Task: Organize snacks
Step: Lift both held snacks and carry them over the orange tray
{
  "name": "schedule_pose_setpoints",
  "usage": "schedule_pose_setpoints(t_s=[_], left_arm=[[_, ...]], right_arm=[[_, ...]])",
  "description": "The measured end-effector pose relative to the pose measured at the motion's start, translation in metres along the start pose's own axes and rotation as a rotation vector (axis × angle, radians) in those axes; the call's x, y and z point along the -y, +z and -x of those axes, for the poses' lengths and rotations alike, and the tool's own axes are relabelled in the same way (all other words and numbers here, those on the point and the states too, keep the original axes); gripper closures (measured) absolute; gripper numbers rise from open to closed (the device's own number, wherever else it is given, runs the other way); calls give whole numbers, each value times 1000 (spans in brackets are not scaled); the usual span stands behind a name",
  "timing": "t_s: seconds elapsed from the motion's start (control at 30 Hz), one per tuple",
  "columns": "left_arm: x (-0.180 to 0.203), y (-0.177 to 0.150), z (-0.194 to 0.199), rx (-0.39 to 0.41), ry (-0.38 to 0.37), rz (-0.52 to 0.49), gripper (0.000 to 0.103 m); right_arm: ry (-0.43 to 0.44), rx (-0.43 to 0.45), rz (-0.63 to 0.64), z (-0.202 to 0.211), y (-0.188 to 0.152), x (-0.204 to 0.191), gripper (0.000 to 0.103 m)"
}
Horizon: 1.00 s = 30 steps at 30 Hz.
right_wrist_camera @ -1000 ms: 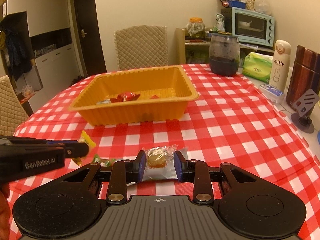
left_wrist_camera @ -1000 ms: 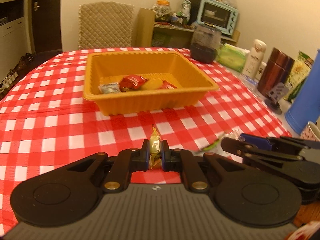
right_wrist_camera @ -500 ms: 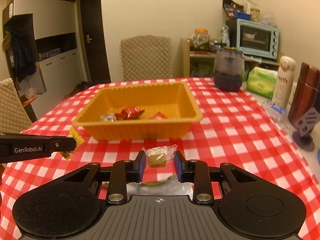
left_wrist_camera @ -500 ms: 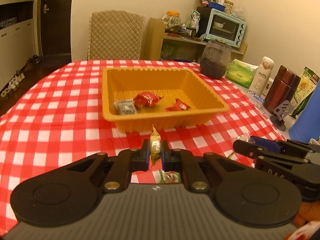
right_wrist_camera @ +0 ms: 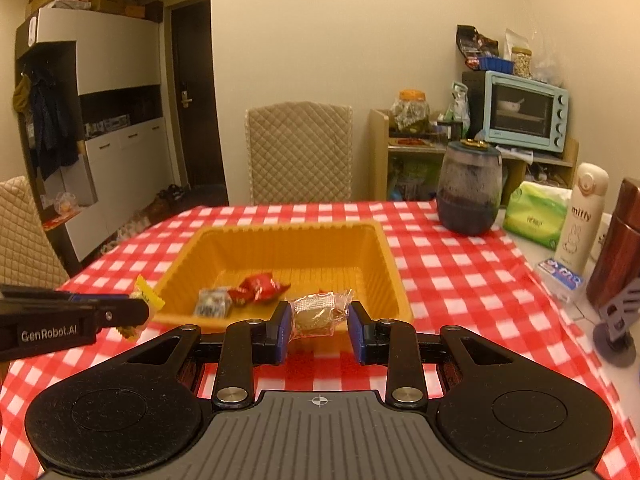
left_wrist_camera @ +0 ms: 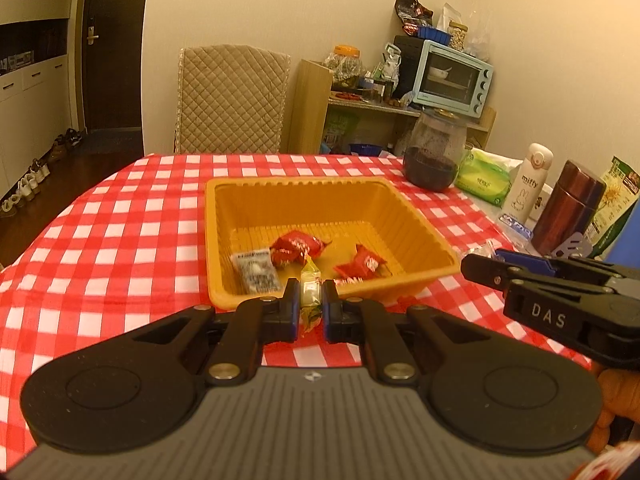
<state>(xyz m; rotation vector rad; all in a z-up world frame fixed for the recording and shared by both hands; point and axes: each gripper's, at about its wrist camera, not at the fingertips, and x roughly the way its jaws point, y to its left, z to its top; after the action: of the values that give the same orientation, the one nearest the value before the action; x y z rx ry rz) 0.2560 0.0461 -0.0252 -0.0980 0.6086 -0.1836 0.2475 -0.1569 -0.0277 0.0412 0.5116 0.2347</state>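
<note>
An orange tray (left_wrist_camera: 424, 236) (right_wrist_camera: 384, 248) stands on the red-checked table; inside lie red-wrapped candies (left_wrist_camera: 298, 246) (right_wrist_camera: 260, 286) and a small grey packet (left_wrist_camera: 256, 270) (right_wrist_camera: 212, 302). My left gripper (left_wrist_camera: 311, 296) is shut on a yellow-green wrapped candy (left_wrist_camera: 310, 280), held above the table just short of the tray's near wall. My right gripper (right_wrist_camera: 320, 316) is shut on a clear-wrapped brown snack (right_wrist_camera: 316, 314), raised in front of the tray's near rim. Each gripper shows in the other's view: the right gripper (left_wrist_camera: 476, 266) at right, the left gripper (right_wrist_camera: 138, 314) at left with its candy (right_wrist_camera: 146, 298).
A dark glass jar (right_wrist_camera: 470, 188), green tissue pack (right_wrist_camera: 536, 220), white bottle (right_wrist_camera: 582, 216) and brown flask (left_wrist_camera: 568, 208) line the table's right side. A small stand (right_wrist_camera: 616, 320) sits near the right edge. A quilted chair (right_wrist_camera: 300, 152) stands behind the table.
Both grippers have risen off the table with their snacks and moved toward the tray, whose inside now shows more fully.
</note>
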Motion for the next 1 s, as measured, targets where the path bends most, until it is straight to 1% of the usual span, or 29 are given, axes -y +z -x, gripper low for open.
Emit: schedule_pose_setpoints(t_s=[0.27, 0.6, 1.0], left_arm=[[-2, 22, -20, 13, 3, -1, 93], [-6, 40, -51, 1, 3, 8, 93], [-35, 51, -83, -24, 38, 76, 93]], right_arm=[[3, 9, -19, -21, 20, 5, 72], [-2, -3, -34, -56, 35, 9, 72], [-16, -45, -70, -100, 43, 16, 72]])
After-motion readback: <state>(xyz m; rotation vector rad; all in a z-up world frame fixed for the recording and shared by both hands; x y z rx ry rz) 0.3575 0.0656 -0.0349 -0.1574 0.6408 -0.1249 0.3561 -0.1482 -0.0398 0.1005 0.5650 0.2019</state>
